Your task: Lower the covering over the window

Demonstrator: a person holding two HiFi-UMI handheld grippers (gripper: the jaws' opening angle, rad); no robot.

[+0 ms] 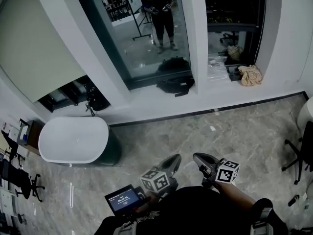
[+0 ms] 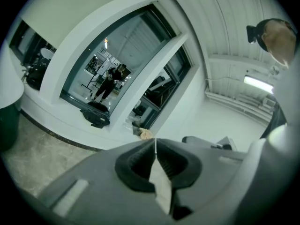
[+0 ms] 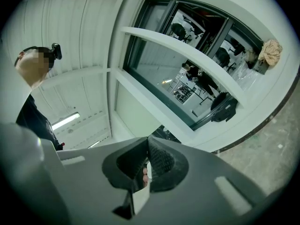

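Observation:
Three windows line the far wall. The left one carries a pale roller blind (image 1: 36,45), pulled partway down with dark glass below it. The middle window (image 1: 139,28) is bare glass and reflects a standing person. The blind also shows in the left gripper view, where the blind (image 2: 70,8) is at the upper left. Both grippers hang low at the bottom of the head view, well back from the wall. My left gripper (image 1: 175,158) (image 2: 155,143) is shut with nothing in it. My right gripper (image 1: 196,156) (image 3: 147,140) is shut and empty too.
A white oval tub-like table (image 1: 73,140) stands on the floor by the left window. A black bag (image 1: 173,77) and a beige cloth (image 1: 250,75) lie on the sill. Office chairs stand at the left (image 1: 17,177) and right (image 1: 298,155) edges. A small lit screen (image 1: 123,199) is by my body.

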